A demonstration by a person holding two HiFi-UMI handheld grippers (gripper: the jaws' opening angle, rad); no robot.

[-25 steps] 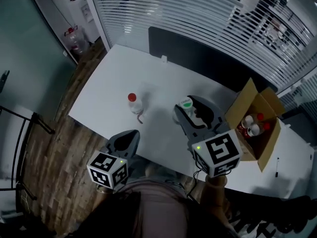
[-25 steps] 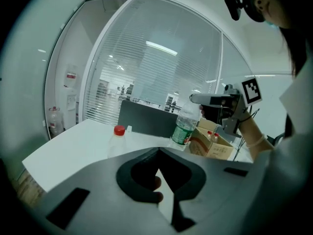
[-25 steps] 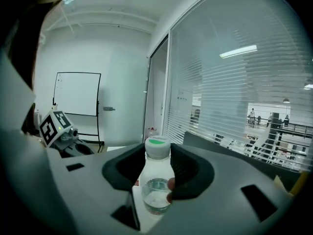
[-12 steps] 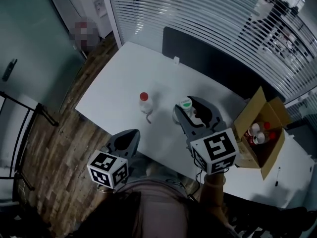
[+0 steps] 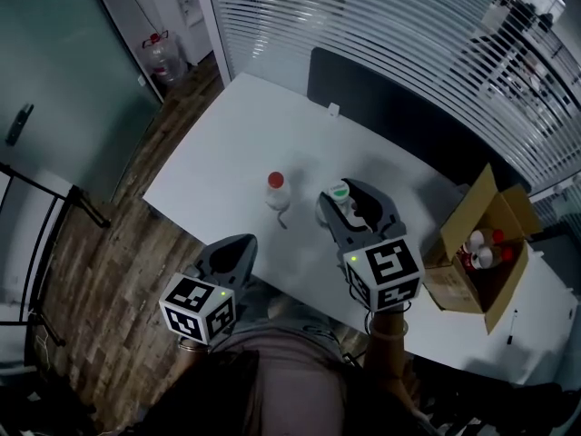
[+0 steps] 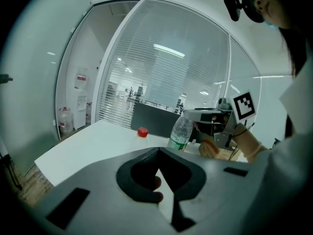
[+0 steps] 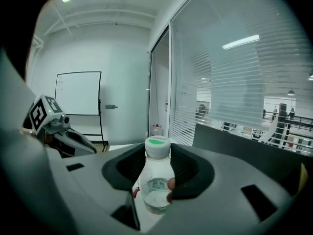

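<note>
My right gripper (image 5: pixel 350 203) is shut on a clear bottle with a green cap (image 5: pixel 339 191), held upright above the white table (image 5: pixel 218 157). In the right gripper view the green-capped bottle (image 7: pixel 156 185) stands between the black pads, with the right gripper (image 7: pixel 157 155) closed on its body. A second bottle with a red cap (image 5: pixel 277 189) stands on the table just to its left. My left gripper (image 5: pixel 238 243) hangs at the table's near edge, shut and empty. From the left gripper (image 6: pixel 157 153) both the red-capped bottle (image 6: pixel 142 132) and the held bottle (image 6: pixel 180 133) show ahead.
An open cardboard box (image 5: pixel 452 282) with several red-capped bottles sits at the table's right end. A dark panel (image 5: pixel 390 112) runs along the far edge, with slatted glass behind. Wooden floor and water jugs (image 5: pixel 156 51) lie to the left.
The head camera has shifted, so the table sits further right in view. The right gripper's bottle now stands closer to the red-capped bottle. The left gripper has kept its place.
</note>
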